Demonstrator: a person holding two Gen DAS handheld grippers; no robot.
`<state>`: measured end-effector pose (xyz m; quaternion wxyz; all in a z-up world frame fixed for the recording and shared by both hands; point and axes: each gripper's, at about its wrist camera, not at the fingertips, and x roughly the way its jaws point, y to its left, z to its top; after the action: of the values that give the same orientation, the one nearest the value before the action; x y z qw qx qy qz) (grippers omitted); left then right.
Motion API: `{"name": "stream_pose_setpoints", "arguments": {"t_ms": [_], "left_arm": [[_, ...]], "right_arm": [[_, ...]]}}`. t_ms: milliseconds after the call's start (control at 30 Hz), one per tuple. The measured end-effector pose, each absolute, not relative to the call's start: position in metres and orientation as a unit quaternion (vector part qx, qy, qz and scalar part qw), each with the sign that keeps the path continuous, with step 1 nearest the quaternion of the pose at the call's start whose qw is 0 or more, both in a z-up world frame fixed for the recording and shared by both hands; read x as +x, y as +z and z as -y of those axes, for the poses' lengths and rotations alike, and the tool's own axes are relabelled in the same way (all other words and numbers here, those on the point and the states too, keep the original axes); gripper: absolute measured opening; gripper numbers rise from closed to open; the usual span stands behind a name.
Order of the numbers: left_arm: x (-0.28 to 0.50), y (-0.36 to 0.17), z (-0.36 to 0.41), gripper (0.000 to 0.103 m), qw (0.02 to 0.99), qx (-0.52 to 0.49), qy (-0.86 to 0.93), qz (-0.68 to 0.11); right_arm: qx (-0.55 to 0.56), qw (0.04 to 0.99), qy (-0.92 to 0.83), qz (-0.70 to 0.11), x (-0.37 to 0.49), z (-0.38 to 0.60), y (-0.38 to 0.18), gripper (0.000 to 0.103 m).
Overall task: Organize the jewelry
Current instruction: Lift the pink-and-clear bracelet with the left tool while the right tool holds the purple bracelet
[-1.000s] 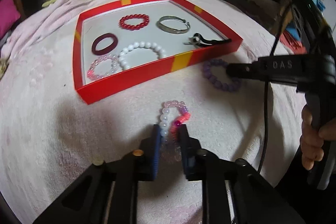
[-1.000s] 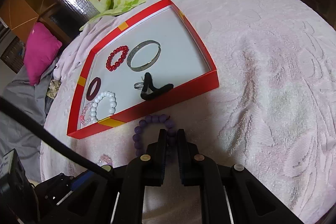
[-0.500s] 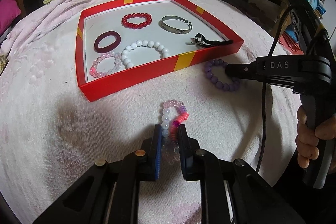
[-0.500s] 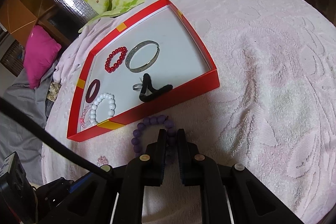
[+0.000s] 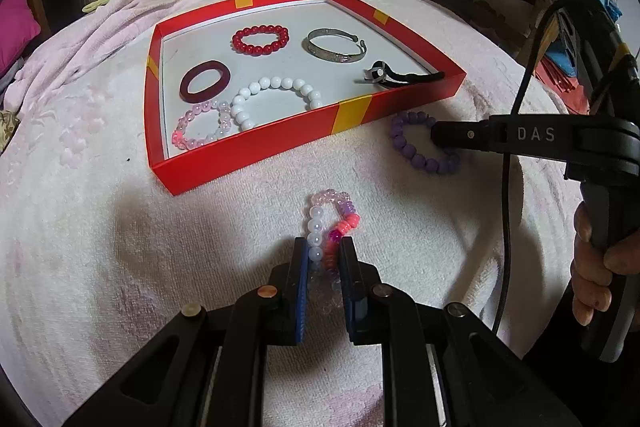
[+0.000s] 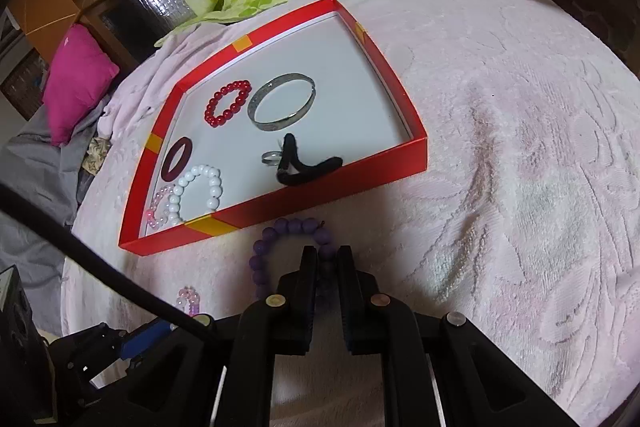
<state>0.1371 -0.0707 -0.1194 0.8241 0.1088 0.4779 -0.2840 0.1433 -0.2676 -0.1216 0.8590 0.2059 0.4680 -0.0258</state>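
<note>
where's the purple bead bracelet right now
The purple bead bracelet lies on the pink blanket just outside the red tray, pinched by the right gripper.

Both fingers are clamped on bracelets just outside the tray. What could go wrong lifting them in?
The left gripper pinches the mixed bracelet flat, so its elastic may spring out. The right gripper holds only one edge of the purple bracelet; its dangling loop could catch the tray wall. A careless drop might land on the hair tie.
</note>
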Motion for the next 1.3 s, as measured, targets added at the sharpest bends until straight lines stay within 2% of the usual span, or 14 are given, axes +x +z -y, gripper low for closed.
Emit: {"name": "stream_pose_setpoints", "arguments": {"t_ms": [700,900,1067,1300], "left_arm": [[0.140,-0.122,0.070,0.017,0.820,0.099,-0.288,-0.485],[0.142,-0.123,0.069,0.031,0.809,0.082,-0.310,-0.492],[0.133,-0.124,0.079,0.060,0.800,0.104,-0.337,-0.485],[0.131,-0.123,0.081,0.061,0.800,0.114,-0.338,-0.483]], "right_arm": [[0.215,0.854,-0.021,-0.473,0.145,0.264,-0.125,0.014],[0.215,0.854,-0.021,-0.473,0.145,0.264,-0.125,0.014],[0.217,0.853,-0.018,-0.474,0.146,0.265,-0.126,0.014],[0.224,0.851,-0.010,-0.475,0.145,0.269,-0.126,0.014]]}}
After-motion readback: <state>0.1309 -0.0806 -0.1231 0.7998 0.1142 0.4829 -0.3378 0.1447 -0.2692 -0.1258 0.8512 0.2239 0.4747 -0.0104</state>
